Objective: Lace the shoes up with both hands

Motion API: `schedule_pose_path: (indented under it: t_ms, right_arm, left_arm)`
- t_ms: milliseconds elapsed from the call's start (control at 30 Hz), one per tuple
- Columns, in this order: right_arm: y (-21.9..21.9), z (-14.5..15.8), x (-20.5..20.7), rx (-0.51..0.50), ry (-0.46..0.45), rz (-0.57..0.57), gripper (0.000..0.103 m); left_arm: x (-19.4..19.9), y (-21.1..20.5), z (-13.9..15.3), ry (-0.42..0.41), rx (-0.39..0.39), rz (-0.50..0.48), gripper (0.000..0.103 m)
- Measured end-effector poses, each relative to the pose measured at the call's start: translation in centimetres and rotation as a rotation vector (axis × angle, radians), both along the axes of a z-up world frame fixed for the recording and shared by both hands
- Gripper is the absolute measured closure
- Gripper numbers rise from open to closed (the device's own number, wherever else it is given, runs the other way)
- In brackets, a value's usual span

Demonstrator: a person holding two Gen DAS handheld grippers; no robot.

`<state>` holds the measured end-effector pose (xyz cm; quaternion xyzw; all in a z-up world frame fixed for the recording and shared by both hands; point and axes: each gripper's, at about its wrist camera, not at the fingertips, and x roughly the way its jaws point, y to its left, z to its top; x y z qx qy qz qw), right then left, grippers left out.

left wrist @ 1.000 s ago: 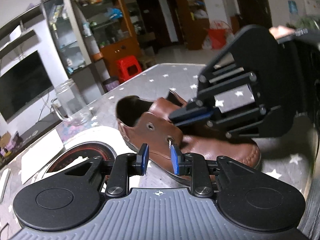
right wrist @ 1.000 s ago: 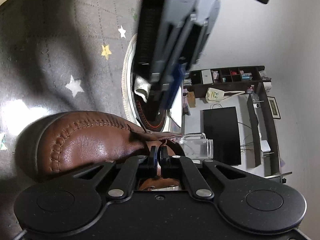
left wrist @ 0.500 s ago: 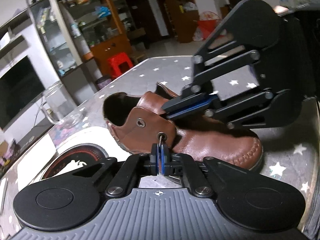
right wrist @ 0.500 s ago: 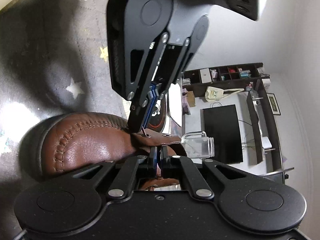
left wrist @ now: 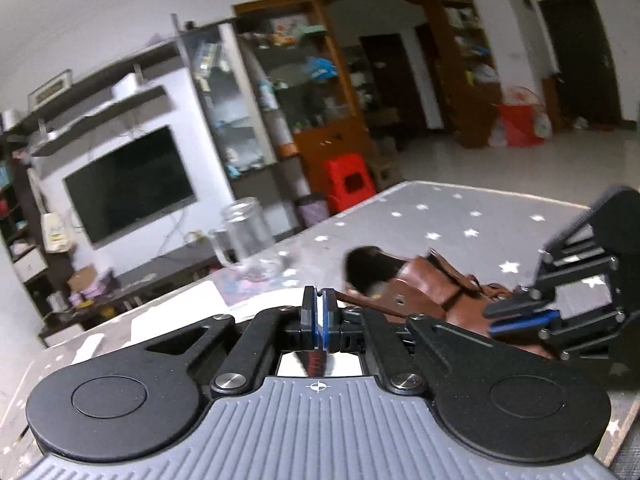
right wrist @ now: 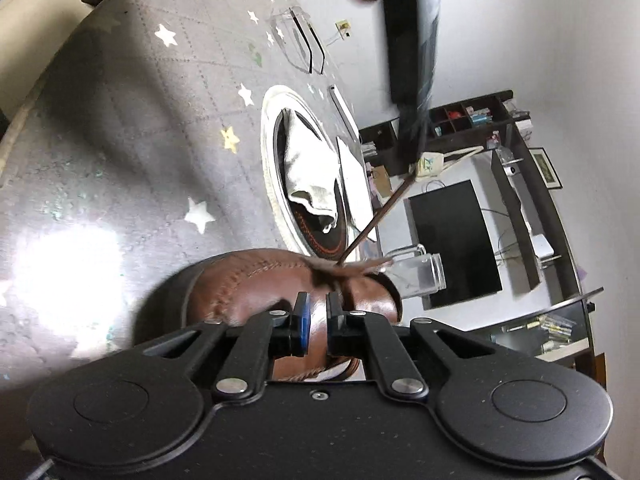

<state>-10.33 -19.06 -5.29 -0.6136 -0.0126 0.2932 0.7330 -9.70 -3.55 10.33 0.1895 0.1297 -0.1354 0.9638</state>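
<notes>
the shoe (left wrist: 424, 296) is seen lying on the table (left wrist: 460, 208), its opening toward the glass jar (left wrist: 250, 236). the left gripper (left wrist: 319, 316) is clenched on the lace (left wrist: 372, 307), which is drawn taut from between its pads to an eyelet in the near flap. in the right view the same lace (right wrist: 376, 220) is seen as a straight thin line rising from the shoe (right wrist: 256, 292) to the blurred left gripper above. the right gripper (right wrist: 316, 322) is held released, a small gap between its pads, just over the shoe's upper; nothing is gripped by it.

the step in hand is judged to be the pulling of the lace through an eyelet. for the next move, the slack would need to be drawn out fully, and the free tip then handed over or aimed at the opposite eyelet, with the shoe steadied by the right gripper so it is not dragged.

how many eyelets are already threaded cannot be told. the lace's other end is hidden. the toe is cut off behind the right gripper in the left view, and much of both views is smeared by motion.
</notes>
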Motion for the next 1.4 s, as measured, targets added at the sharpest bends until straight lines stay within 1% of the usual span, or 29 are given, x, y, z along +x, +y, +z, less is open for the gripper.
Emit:
schedule_pose_path:
  t_ms: [33,133,200,233,267,333,400,433,500,533,633,667,733,767,933,1000,1067,1133,1200,1267,1333,1400]
  right_arm:
    - [-0.1,-0.1,-0.2,0.006,0.003,-0.005,0.096]
    - [-0.5,-0.2,-0.3,0.022,0.006,-0.032,0.096]
    - [-1.1,-0.1,-0.2,0.046,0.021,-0.057,0.096]
    - [-1.5,-0.1,-0.3,0.059,0.030,-0.071,0.096]
    - [-1.9,0.0,-0.2,0.076,0.043,-0.085,0.096]
    - [-2.8,0.4,-0.2,0.123,0.079,-0.113,0.096]
    - [-3.7,1.1,0.4,0.167,0.104,-0.141,0.096]
    - [-4.0,1.4,0.6,0.183,0.113,-0.151,0.096]
    - [-4.6,2.0,1.1,0.215,0.127,-0.168,0.096]
    - [-5.0,2.4,1.5,0.232,0.137,-0.182,0.095]
    - [-6.4,4.1,3.5,0.326,0.195,-0.236,0.085]
    - [-6.8,4.6,4.2,0.360,0.226,-0.250,0.085]
    - [-7.3,5.4,5.7,0.426,0.295,-0.275,0.085]
    - [-7.5,5.6,6.2,0.446,0.325,-0.280,0.085]
    - [-9.5,6.7,12.5,0.685,0.683,-0.361,0.085]
    - [-10.1,6.7,14.3,0.751,0.773,-0.386,0.085]
    - [-10.6,6.7,15.2,0.783,0.803,-0.403,0.085]
    - [-11.3,6.6,16.8,0.837,0.863,-0.438,0.085]
    - [-11.7,6.3,17.7,0.862,0.910,-0.441,0.085]
    - [-11.8,6.2,18.3,0.869,0.944,-0.438,0.085]
    - [-11.5,5.8,18.8,0.853,0.998,-0.426,0.085]
    - [-11.3,5.5,19.0,0.849,1.031,-0.416,0.085]
  left_arm:
    - [-0.3,0.4,0.2,-0.012,-0.015,0.027,0.101]
    - [-0.9,0.9,0.4,-0.012,-0.014,0.048,0.101]
    - [-0.7,1.5,0.5,-0.014,-0.029,0.101,0.101]
    - [-0.7,2.0,0.6,-0.007,-0.033,0.105,0.101]
    - [-0.5,2.3,0.6,0.023,-0.046,0.094,0.101]
    - [0.1,2.7,0.2,0.065,-0.064,0.116,0.100]
    - [0.4,2.6,-0.7,0.096,-0.007,0.125,0.099]
    - [0.6,2.6,-1.1,0.108,0.007,0.133,0.098]
    - [0.8,2.9,-1.6,0.138,0.016,0.146,0.094]
    - [1.0,3.0,-1.8,0.139,0.017,0.152,0.093]
    - [1.3,3.6,-2.4,0.169,0.041,0.185,0.090]
    - [1.4,3.8,-2.5,0.175,0.043,0.187,0.089]
    - [1.6,4.0,-2.8,0.188,0.047,0.190,0.082]
    - [1.6,4.0,-3.0,0.194,0.052,0.192,0.080]
    - [1.9,3.6,-3.5,0.207,0.059,0.181,0.073]
    - [2.2,3.2,-3.8,0.219,0.065,0.175,0.072]
    - [2.5,2.9,-4.0,0.226,0.071,0.169,0.072]
    - [2.8,2.8,-4.1,0.231,0.070,0.166,0.071]
    - [3.0,2.6,-4.2,0.239,0.071,0.160,0.071]
    - [3.3,2.4,-4.2,0.243,0.073,0.156,0.070]
    - [3.4,2.3,-4.3,0.245,0.076,0.153,0.069]
    - [3.4,2.2,-4.4,0.250,0.076,0.151,0.068]
